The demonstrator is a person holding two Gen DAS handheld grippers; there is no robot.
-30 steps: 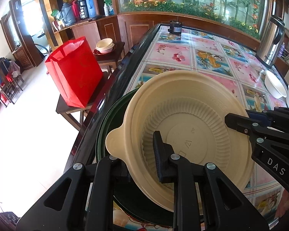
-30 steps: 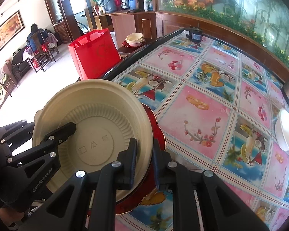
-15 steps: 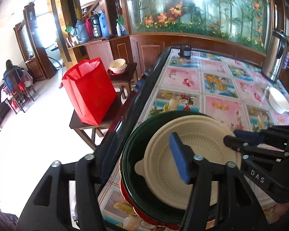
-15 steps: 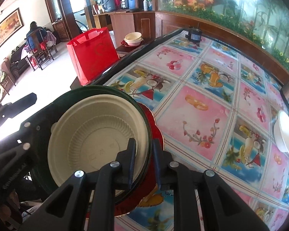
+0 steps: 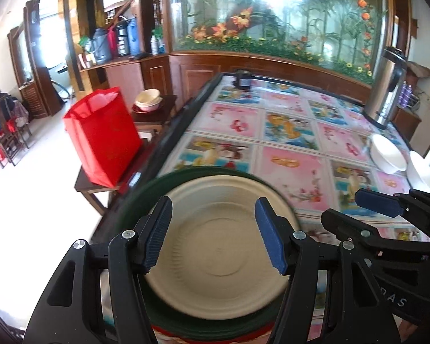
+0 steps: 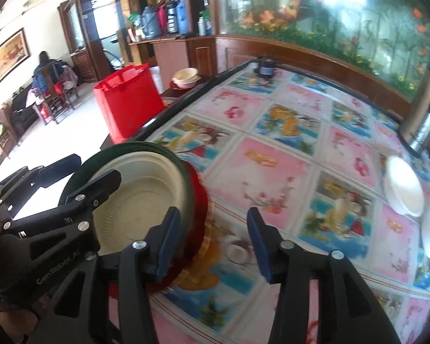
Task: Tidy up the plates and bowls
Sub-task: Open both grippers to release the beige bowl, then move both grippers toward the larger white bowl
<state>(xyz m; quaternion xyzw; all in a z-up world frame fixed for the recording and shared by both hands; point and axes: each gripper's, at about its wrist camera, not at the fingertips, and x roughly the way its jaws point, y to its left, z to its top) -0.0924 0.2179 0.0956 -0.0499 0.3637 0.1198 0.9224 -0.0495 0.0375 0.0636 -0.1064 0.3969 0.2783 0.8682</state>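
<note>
A cream bowl (image 5: 220,246) lies inside a dark green plate (image 5: 134,209), which rests on a red plate (image 6: 199,197) at the table's near left corner. My left gripper (image 5: 213,235) hovers open just above the bowl, its blue pads clear of the rim. My right gripper (image 6: 213,240) is to the right of the stack with its jaws opening; nothing is pressed between them, and the red rim lies beside its left finger. Each gripper also shows in the other's view, the left gripper (image 6: 80,172) and the right gripper (image 5: 361,213). Two white bowls (image 5: 387,154) stand at the table's right edge.
A red bag (image 5: 103,134) stands on a low side table left of the dining table, with stacked bowls (image 5: 149,100) behind it. A steel thermos (image 5: 385,97) is at the back right and a small dark jar (image 5: 243,78) at the far edge. A flowered cloth (image 6: 286,172) covers the table.
The cream bowl, held up by both grippers, has come down into the green plate. The left gripper let go first, then the right; both have drawn back and risen slightly.
</note>
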